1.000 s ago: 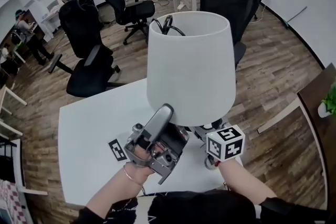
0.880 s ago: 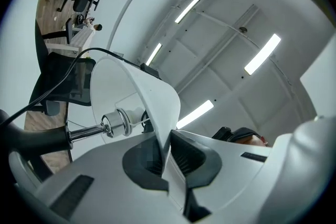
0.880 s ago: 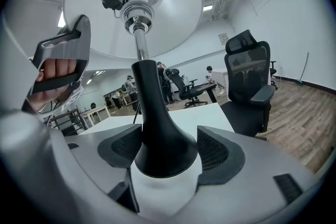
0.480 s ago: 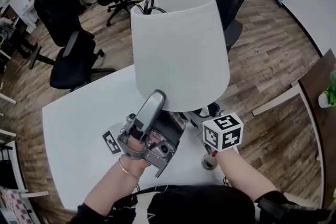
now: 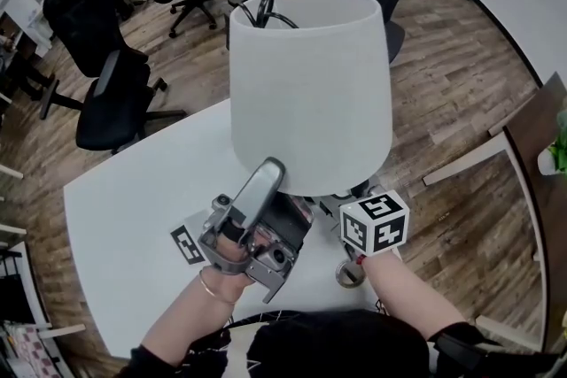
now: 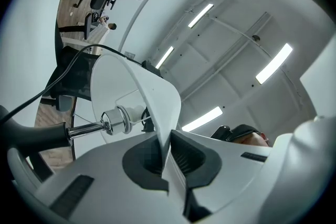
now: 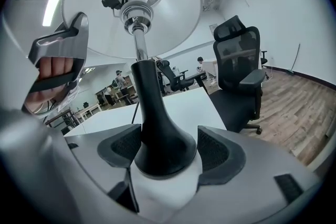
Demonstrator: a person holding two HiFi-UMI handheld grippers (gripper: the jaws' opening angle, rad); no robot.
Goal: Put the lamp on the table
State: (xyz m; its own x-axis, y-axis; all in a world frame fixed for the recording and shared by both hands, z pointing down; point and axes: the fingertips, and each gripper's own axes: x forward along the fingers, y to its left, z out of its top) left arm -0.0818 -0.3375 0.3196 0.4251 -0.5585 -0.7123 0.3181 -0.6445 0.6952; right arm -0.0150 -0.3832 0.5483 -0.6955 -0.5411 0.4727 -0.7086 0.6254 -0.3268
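White table (image 5: pixel 124 208) lies beneath the lamp (image 5: pixel 310 93), held up toward its 3 o'clock edge: the left gripper (image 6: pixel 169 155) is pinched shut on the thin shade rim (image 6: pixel 157 97), the right gripper (image 7: pixel 163 152) clamped around the black base (image 7: pixel 157 136). That rim pinch may crease the shade or slip, and setting the base so near the edge could send it tipping to the floor (image 5: pixel 461 102).
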